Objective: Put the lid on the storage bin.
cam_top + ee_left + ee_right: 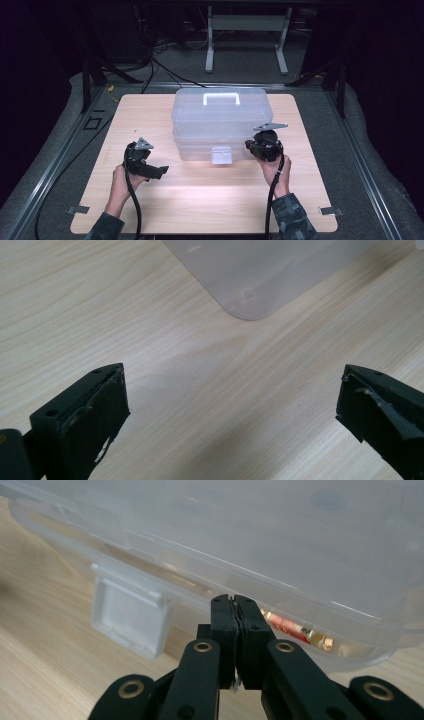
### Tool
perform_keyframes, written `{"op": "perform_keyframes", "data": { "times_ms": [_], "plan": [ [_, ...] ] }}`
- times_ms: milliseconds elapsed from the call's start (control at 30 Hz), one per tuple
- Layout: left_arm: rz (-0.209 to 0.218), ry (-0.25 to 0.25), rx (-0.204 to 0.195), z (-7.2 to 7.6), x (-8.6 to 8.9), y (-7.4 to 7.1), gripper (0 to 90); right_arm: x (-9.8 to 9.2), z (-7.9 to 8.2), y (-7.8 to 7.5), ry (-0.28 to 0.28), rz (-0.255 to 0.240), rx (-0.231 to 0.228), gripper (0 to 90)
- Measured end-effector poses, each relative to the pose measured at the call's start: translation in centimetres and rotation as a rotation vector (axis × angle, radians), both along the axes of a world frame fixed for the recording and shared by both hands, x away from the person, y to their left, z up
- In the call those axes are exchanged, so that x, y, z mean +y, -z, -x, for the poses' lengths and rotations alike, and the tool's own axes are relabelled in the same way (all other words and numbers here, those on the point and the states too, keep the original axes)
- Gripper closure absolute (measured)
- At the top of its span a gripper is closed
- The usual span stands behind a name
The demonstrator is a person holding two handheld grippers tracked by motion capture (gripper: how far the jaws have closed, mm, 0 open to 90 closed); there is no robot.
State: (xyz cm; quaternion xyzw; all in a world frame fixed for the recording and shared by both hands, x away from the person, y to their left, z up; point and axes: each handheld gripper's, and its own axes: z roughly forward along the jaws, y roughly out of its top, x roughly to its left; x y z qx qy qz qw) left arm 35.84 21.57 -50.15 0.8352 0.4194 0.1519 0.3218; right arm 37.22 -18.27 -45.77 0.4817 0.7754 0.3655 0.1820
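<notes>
A clear plastic storage box [220, 122] with a white handle [221, 96] on its lid stands at the middle of the wooden table [150, 200]. Its front latch [221, 155] hangs on the near wall. My right gripper [251, 145] is shut with nothing between its jaws, its tips close to the box's front wall [310, 570], just under the lid rim and right of the latch [131, 617]. Small red and gold items [295, 629] show through the wall. My left gripper [161, 171] is held open over bare wood, short of the box's near left corner [247, 295].
The table is a light wood board on a dark grey padded surround [350, 150]. Metal clips [330, 210] hold its near corners. A white frame stand [245, 35] and cables lie on the floor beyond the far edge. Bare wood stretches between the two hands.
</notes>
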Motion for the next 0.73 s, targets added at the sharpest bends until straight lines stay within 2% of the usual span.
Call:
{"op": "perform_keyframes", "data": {
  "times_ms": [167, 267, 300, 467, 500, 600, 667, 733],
  "plan": [
    [-0.008, -0.018, -0.012, 0.7, 0.6, -0.3, 0.1, -1.2, 1.3, 0.4, -0.002, 0.014, 0.006, 87.2],
    [-0.017, -0.033, -0.023, 1.3, 1.3, -0.4, 0.1, -2.6, 2.6, 0.7, 0.022, 0.024, 0.002, 87.0],
    [-0.017, -0.042, -0.023, 1.5, 1.5, -0.3, 0.1, -3.2, 3.0, 1.0, 0.019, 0.013, 0.004, 86.7],
    [-0.014, -0.076, -0.025, 2.5, 2.5, 0.6, 0.1, -5.9, 4.9, 2.8, 0.084, 0.009, 0.016, 83.8],
    [-0.014, -0.086, -0.026, 2.7, 2.6, 0.8, 0.1, -6.3, 5.1, 3.2, 0.097, 0.009, 0.018, 80.5],
    [-0.001, -0.108, -0.028, 3.3, 2.9, 1.6, 0.0, -7.4, 5.6, 4.4, 0.118, -0.001, 0.033, 61.9],
    [0.005, -0.121, -0.027, 3.6, 3.1, 2.2, 0.0, -7.8, 5.9, 5.1, 0.138, 0.014, 0.036, 46.0],
    [0.012, -0.135, -0.030, 3.8, 3.4, 2.7, 0.0, -8.2, 6.0, 5.8, 0.147, 0.022, 0.041, 35.0]
  ]
}}
